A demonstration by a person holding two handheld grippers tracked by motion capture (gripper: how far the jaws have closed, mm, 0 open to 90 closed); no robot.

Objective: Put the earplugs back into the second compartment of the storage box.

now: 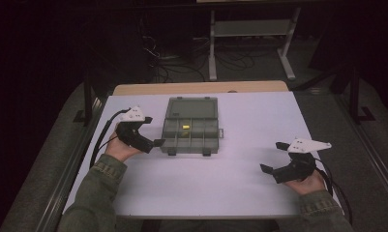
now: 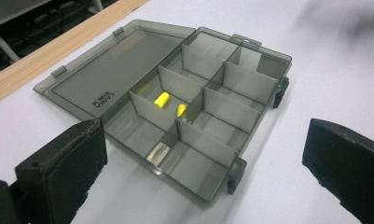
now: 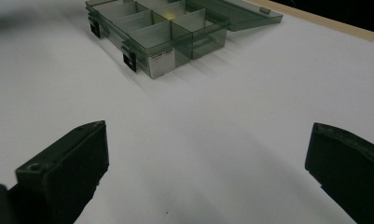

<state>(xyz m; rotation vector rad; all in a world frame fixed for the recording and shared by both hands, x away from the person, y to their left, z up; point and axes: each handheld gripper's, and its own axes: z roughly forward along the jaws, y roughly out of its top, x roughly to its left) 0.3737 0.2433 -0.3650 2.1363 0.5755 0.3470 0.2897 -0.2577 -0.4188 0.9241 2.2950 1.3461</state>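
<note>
While both grippers sit apart from it, the smoky grey compartment box (image 1: 190, 126) lies open at the upper middle of the high view on the white table (image 1: 240, 179), its lid (image 1: 192, 108) folded flat toward the far edge. Just left of the box in that view, the left gripper (image 1: 155, 135) has its jaws spread wide and empty, one tip close to the box's near left corner. Low at the right of the frame, well apart from the box, the right gripper (image 1: 274, 157) is likewise spread and holds nothing.

Seen from the left gripper view, two small yellow pieces (image 2: 162, 99) lie in middle compartments, one on each side of a divider. Embossed writing on the lid (image 2: 103, 99) is too small to read. From the right gripper view, a white label (image 3: 161, 63) on the box's end wall carries print that cannot be made out.
</note>
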